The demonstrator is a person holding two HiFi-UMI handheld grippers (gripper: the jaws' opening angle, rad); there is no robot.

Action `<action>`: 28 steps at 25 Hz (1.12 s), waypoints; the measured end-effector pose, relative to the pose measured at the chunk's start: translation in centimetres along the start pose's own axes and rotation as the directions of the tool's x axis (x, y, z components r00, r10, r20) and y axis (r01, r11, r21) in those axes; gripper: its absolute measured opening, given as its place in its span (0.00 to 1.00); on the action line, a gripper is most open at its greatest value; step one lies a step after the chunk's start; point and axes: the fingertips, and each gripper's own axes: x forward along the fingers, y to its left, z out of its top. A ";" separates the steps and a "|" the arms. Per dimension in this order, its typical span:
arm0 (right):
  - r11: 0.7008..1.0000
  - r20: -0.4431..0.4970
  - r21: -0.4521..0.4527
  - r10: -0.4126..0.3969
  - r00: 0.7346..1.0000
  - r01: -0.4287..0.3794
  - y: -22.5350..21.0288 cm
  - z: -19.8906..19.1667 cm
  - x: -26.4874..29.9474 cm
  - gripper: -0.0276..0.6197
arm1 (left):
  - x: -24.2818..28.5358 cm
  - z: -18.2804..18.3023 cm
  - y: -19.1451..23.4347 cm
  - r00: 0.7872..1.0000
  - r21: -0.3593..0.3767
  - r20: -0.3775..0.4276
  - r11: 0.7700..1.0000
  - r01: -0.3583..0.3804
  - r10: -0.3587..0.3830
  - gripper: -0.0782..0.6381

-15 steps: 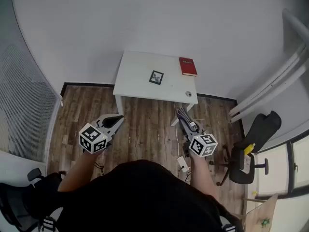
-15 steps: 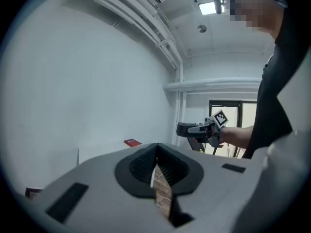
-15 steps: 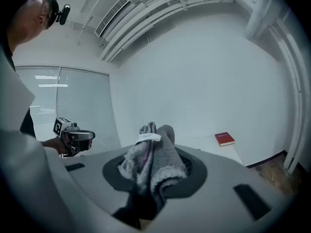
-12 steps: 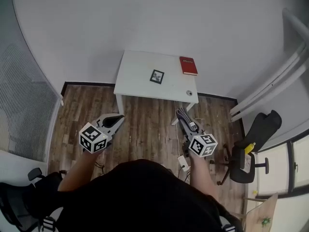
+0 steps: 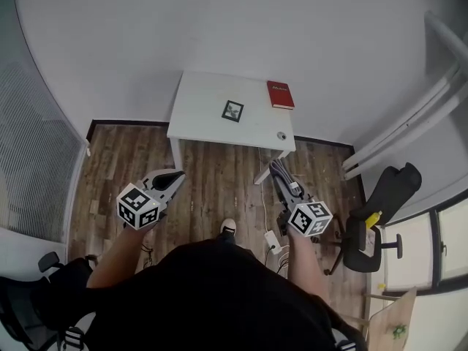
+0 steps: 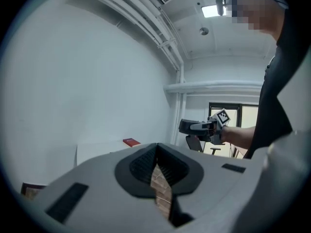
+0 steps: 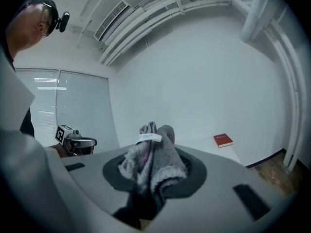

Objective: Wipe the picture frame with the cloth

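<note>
A small black picture frame [image 5: 233, 111] lies flat near the middle of the white table [image 5: 197, 115] against the far wall. My right gripper [image 5: 277, 171] is shut on a grey cloth [image 7: 151, 161], which bunches up between its jaws; in the head view the cloth [image 5: 281, 176] shows at the gripper's tip. My left gripper [image 5: 175, 178] is shut with nothing in it; its jaws meet in the left gripper view [image 6: 158, 171]. Both grippers hang over the wooden floor, well short of the table.
A red book [image 5: 280, 94] lies at the table's right rear corner, and a small round object [image 5: 281, 135] sits near its front right edge. A black office chair [image 5: 380, 210] stands to the right. Cables and a white adapter [image 5: 270, 240] lie on the floor.
The view has shifted slightly: the table now sits a little higher and further left in the head view. A shoe has appeared on the floor below me. Both grippers keep their places.
</note>
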 end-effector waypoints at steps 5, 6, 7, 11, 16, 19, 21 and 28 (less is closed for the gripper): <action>0.999 -0.023 -0.011 0.031 0.999 -0.031 -0.1 -0.7 2.0 0.20 | 0.9 -0.4 0.2 1.000 0.015 -0.026 1.000 -0.001 0.002 0.12; 0.999 -0.032 -0.004 0.033 0.999 -0.033 -0.3 -0.9 2.4 0.20 | 1.0 -0.3 0.5 1.000 0.016 -0.027 1.000 -0.010 0.010 0.12; 0.999 -0.038 0.003 0.033 0.999 -0.033 -0.7 -1.1 2.8 0.20 | 1.0 -0.2 0.9 0.999 0.014 -0.028 1.000 -0.020 0.020 0.12; 0.999 -0.042 0.024 0.035 0.998 -0.034 -2.1 -1.1 4.4 0.20 | 1.1 -0.2 2.3 0.998 0.008 -0.036 0.998 -0.055 0.056 0.12; 0.999 -0.048 0.027 0.047 0.998 -0.046 -3.9 -0.6 6.7 0.20 | 2.7 -0.3 4.0 0.995 -0.002 -0.063 0.997 -0.076 0.076 0.12; 0.998 -0.061 0.036 0.052 0.997 -0.050 -5.4 -0.8 8.0 0.20 | 4.5 -0.3 4.5 0.994 -0.008 -0.078 0.997 -0.073 0.072 0.12; 0.998 -0.071 0.045 0.056 0.996 -0.053 -6.4 -1.1 8.8 0.20 | 5.9 -0.5 4.5 0.994 -0.006 -0.091 0.998 -0.063 0.062 0.12; 0.995 -0.091 0.068 0.078 0.993 -0.072 -10.0 -1.1 12.0 0.20 | 10.6 -0.9 5.7 0.990 0.014 -0.133 0.998 -0.055 0.056 0.12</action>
